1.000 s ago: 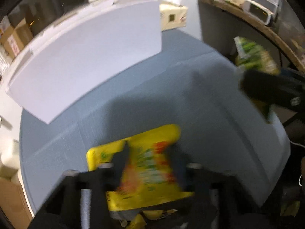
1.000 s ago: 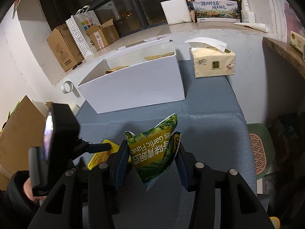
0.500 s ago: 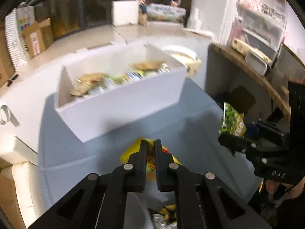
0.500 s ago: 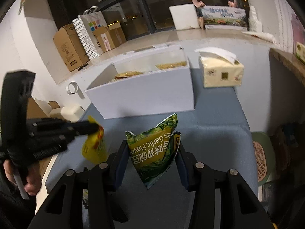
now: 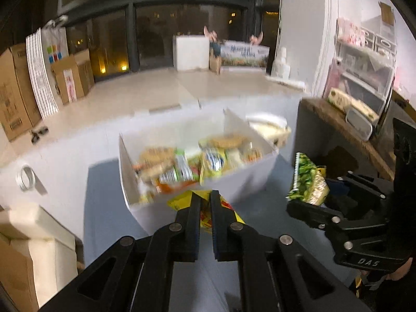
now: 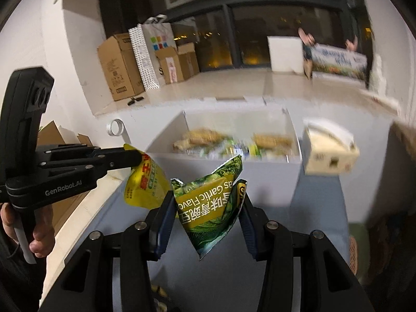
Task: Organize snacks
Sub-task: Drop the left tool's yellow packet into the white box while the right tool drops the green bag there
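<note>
Yellow crinkly snack pouch hangs pinched in the left gripper; the right gripper clamps a green garlic-flavour packet. Carry both clear over the white cardboard box rim before releasing, one after the other.

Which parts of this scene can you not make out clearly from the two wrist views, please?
- Packets inside the white box: motion blur in both views, labels unreadable.
- Yellow bag: in the left wrist view the left gripper hides most of it.
- Green bag: its lower corners sit behind the right gripper fingers.
- Tissue box: blurred print.
</note>
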`<state>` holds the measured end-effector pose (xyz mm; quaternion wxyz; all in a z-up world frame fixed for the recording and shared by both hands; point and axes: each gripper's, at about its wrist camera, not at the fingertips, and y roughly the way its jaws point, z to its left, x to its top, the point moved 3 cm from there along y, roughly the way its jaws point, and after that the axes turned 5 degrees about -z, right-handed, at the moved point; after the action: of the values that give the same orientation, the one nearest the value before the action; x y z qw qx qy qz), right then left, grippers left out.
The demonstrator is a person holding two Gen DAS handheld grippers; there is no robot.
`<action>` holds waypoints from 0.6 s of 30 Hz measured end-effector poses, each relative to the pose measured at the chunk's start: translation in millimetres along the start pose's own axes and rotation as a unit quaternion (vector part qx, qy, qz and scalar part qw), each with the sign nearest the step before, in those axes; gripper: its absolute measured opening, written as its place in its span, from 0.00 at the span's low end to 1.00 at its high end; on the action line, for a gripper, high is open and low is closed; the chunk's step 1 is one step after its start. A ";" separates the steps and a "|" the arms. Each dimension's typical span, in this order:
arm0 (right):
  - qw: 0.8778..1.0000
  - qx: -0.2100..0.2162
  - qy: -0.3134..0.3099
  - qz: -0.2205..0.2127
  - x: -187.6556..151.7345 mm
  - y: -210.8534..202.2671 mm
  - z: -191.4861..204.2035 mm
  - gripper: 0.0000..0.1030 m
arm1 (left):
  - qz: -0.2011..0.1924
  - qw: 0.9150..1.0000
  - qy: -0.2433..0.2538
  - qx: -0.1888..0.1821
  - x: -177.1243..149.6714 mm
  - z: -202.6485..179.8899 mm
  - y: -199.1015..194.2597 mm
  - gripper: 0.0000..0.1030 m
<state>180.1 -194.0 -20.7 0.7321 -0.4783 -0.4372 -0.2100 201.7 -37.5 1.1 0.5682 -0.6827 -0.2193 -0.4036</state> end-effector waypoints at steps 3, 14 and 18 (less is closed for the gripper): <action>1.000 0.000 -0.017 -0.013 29.8 11.5 0.2 0.49 | -0.028 0.999 0.011 0.013 30.3 6.8 -2.1 0.08; 0.999 0.006 0.016 0.035 96.0 119.3 -52.1 0.63 | -0.016 0.998 0.017 0.065 79.2 55.6 84.7 0.14; 0.998 0.003 0.030 0.049 92.9 135.7 -66.4 1.00 | -0.002 0.998 0.003 0.057 64.9 67.7 98.9 0.95</action>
<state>357.0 -180.8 -23.4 0.7561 -0.4902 -0.3914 -0.1867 334.6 -8.9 -8.2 0.6060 -0.6477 -0.2410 -0.3938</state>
